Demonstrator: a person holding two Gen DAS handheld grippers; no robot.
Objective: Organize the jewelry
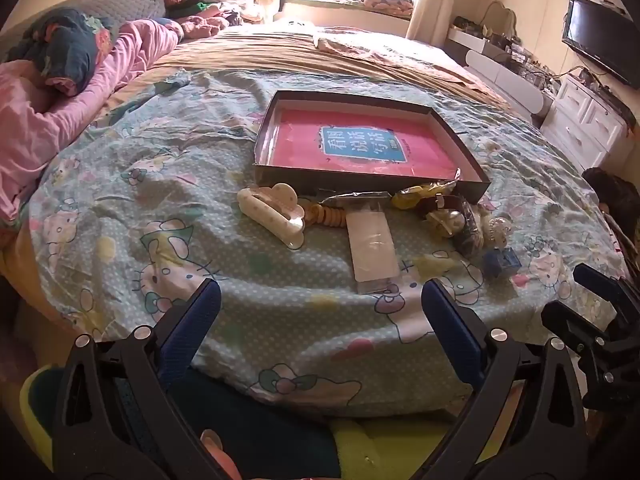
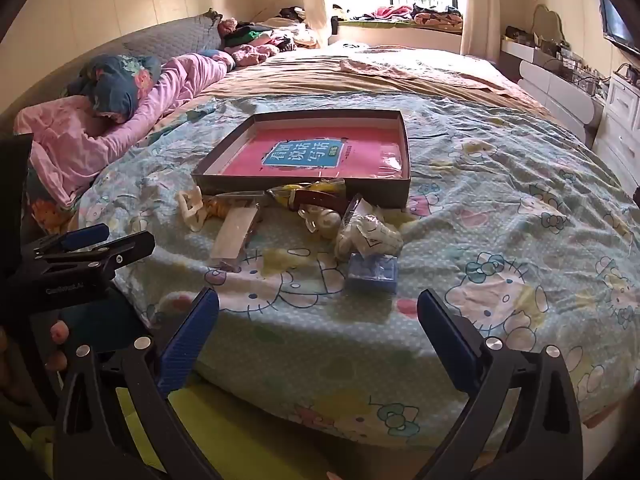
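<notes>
Two grippers hover at the near edge of the bed, both with jaws spread wide and nothing between them. The left gripper (image 1: 320, 300) points at the clear flat packet (image 1: 373, 249); the right gripper (image 2: 318, 312) points at the small blue box (image 2: 372, 273) lying just ahead of it. In the right wrist view the left gripper appears side-on at the left margin.

Jewelry lies in a loose cluster on the cartoon-cat bedspread (image 1: 168, 184), between the grippers and the shallow dark tray (image 1: 466, 142). From left to right in the left wrist view: a cream cloud-shaped hair claw (image 1: 272, 213), a string of tan beads (image 1: 326, 213) touching it, the clear flat packet, a yellow item in plastic wrap (image 1: 414, 196) against the tray's near wall, a brown strap (image 1: 446, 201), several small bagged pieces (image 1: 464, 226), and the small blue box nearest the right edge.

Inside the tray lies a pink book (image 1: 360, 142) with a blue title panel; no jewelry shows in the tray. Pink bedding (image 1: 132, 52) is bunched along the left side of the bed.
</notes>
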